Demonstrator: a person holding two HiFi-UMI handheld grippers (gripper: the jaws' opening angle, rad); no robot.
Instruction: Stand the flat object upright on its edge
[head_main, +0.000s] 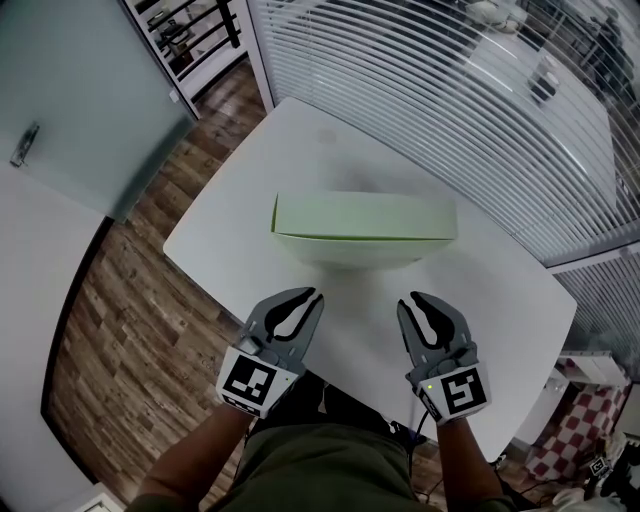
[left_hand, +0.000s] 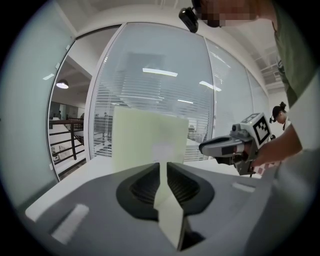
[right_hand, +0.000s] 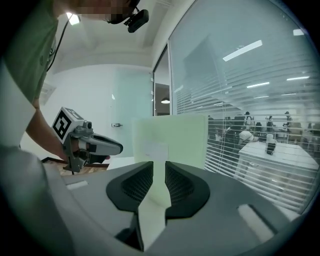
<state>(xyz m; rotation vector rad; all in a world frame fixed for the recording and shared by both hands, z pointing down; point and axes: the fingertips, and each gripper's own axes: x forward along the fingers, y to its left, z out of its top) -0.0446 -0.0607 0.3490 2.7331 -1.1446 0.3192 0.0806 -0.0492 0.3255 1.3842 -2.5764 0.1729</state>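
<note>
A pale green flat panel (head_main: 365, 218) stands upright on its long edge in the middle of the white table (head_main: 500, 300). It fills the centre of the left gripper view (left_hand: 150, 137) and of the right gripper view (right_hand: 172, 135). Both grippers hover near the table's front edge, apart from the panel. My left gripper (head_main: 312, 294) (left_hand: 164, 167) shows only a thin slit between its jaws, with nothing in it. My right gripper (head_main: 416, 298) (right_hand: 159, 167) has a slightly wider gap, also with nothing in it. Each gripper appears in the other's view: the right gripper (left_hand: 220, 147) and the left gripper (right_hand: 107, 146).
A glass wall with white blinds (head_main: 450, 90) runs behind the table. Wooden floor (head_main: 110, 320) lies to the left, beside a frosted glass door (head_main: 70, 90). A red-and-white checkered object (head_main: 570, 440) sits low at the right.
</note>
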